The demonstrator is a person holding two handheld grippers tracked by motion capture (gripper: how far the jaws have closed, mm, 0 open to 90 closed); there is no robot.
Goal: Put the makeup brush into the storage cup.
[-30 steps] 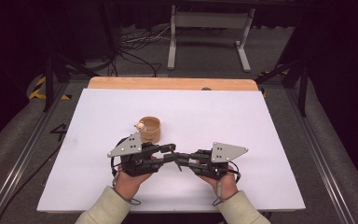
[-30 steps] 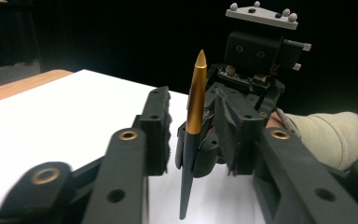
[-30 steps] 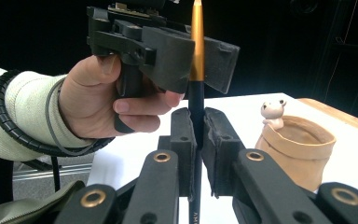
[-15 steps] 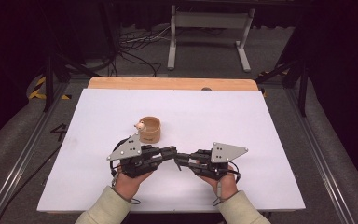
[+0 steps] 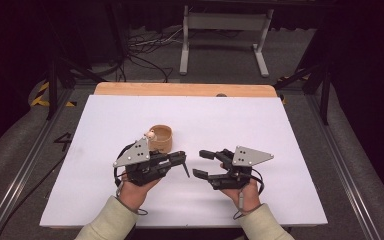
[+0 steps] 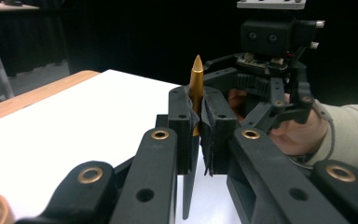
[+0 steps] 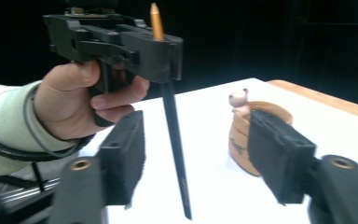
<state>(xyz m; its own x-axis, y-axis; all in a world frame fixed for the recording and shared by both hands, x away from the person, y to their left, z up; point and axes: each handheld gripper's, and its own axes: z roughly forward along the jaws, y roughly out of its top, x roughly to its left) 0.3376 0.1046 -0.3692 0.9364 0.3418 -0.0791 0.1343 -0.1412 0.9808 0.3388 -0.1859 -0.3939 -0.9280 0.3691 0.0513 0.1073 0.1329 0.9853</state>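
You are working on a white rectangular sheet (image 5: pixel 260 125) laid over a pale wooden table (image 5: pixel 185 89). The wood shows as a strip along the far edge. Both of your hands sit in the near half of the sheet. Bare white surface runs out to the left, the right and the far side of them.

A short round tan wooden cup (image 5: pixel 159 138) with a small animal figure on its rim stands just beyond your left gripper (image 5: pixel 184 161), close to it but apart.

Your left gripper has its jaws clamped tight on a slim black pen with a gold pointed cap (image 6: pixel 196 86). The pen stands nearly upright, gold end uppermost, its black shaft reaching down toward the sheet. Whether the lower tip touches the sheet cannot be told.

Your right gripper (image 5: pixel 200 163) lies to the right of the left one, a clear gap between them. Its jaws have just been opening and now stand well apart. In the right gripper view the pen (image 7: pixel 175 140) hangs between the pads without touching either, and the cup (image 7: pixel 244 140) shows beyond the right-hand pad.
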